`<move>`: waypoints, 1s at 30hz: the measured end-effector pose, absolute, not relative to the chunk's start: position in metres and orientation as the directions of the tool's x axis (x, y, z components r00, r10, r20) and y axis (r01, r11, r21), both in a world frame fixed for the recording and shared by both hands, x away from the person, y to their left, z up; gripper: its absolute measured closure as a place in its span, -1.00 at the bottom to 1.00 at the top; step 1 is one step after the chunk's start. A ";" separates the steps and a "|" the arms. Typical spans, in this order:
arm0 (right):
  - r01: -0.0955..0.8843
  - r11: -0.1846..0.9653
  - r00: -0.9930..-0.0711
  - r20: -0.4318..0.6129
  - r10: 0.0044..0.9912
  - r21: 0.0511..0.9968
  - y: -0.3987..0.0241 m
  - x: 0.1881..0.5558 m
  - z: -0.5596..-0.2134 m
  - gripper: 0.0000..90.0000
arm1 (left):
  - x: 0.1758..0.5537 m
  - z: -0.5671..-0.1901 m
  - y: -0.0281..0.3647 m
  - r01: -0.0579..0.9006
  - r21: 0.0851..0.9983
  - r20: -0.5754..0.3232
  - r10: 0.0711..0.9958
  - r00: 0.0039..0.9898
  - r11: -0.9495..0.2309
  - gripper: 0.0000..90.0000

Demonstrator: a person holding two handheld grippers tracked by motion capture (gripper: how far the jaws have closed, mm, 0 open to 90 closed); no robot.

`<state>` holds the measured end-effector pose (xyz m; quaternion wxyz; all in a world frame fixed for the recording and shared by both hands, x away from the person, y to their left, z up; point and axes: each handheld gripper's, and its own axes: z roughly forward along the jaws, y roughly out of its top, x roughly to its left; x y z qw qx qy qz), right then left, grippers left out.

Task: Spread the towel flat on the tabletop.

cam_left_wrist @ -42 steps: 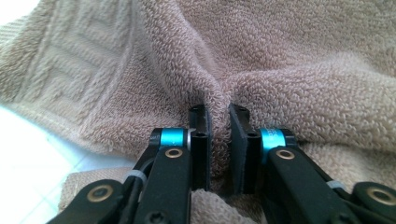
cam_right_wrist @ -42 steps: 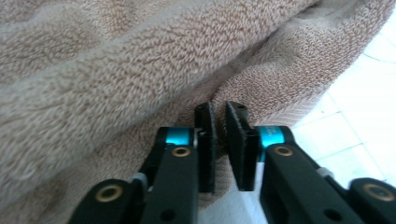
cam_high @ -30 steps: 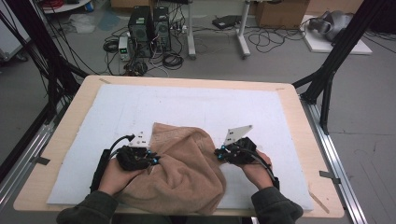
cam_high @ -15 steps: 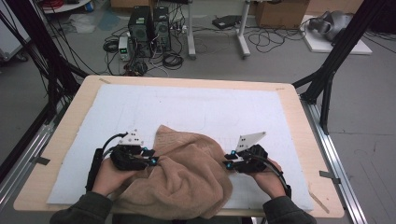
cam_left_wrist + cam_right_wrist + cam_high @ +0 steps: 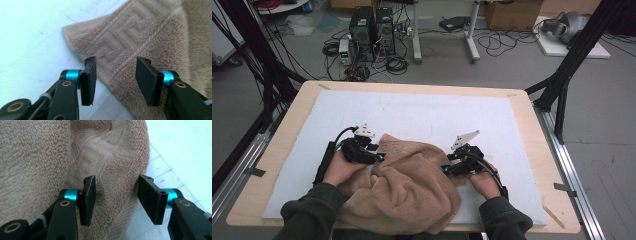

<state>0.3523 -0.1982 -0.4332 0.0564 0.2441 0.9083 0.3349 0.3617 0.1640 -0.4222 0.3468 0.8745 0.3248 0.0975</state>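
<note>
Brown towel bunched at near edge of white mat, long axis running from far-left corner toward near-right. Left gripper at key-pattern corner, right gripper at folded right edge; both just opened, jaws spread, cloth between, unpinched.

Computer towers stand upper left among tangled cables; a cardboard box sits along the top edge.

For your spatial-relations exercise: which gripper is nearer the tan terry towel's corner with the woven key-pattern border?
Left. The left gripper hangs right over that towel corner, fingers open. The right gripper sits across the bunched towel, at its opposite edge.
</note>
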 end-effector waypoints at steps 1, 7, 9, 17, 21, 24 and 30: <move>0.406 0.656 -0.874 0.061 0.481 0.636 -0.198 0.352 -0.433 0.08 | 0.362 -0.422 0.164 0.500 0.670 -0.055 0.636 0.770 -0.548 0.17; 0.407 0.665 -0.877 0.065 0.476 0.625 -0.206 0.336 -0.427 0.08 | 0.361 -0.430 0.157 0.486 0.638 0.002 0.633 0.774 -0.597 0.37; 0.397 0.660 -0.878 0.054 0.476 0.638 -0.210 0.328 -0.435 0.24 | 0.360 -0.429 0.155 0.476 0.636 0.026 0.633 0.773 -0.607 0.49; 0.334 0.700 -0.908 0.017 0.418 0.631 -0.206 0.333 -0.431 0.86 | 0.357 -0.427 0.153 0.467 0.641 0.033 0.630 0.776 -0.609 0.93; 0.303 0.711 -0.923 0.009 0.385 0.635 -0.205 0.337 -0.418 0.87 | 0.353 -0.419 0.158 0.461 0.660 0.060 0.652 0.756 -0.594 0.94; 0.291 0.710 -0.915 -0.030 0.402 0.641 -0.210 0.355 -0.396 0.87 | 0.355 -0.401 0.169 0.449 0.717 0.063 0.691 0.720 -0.534 0.94; 0.264 0.711 -0.889 -0.120 0.441 0.652 -0.214 0.401 -0.352 0.88 | 0.372 -0.373 0.175 0.410 0.795 0.089 0.755 0.650 -0.447 0.94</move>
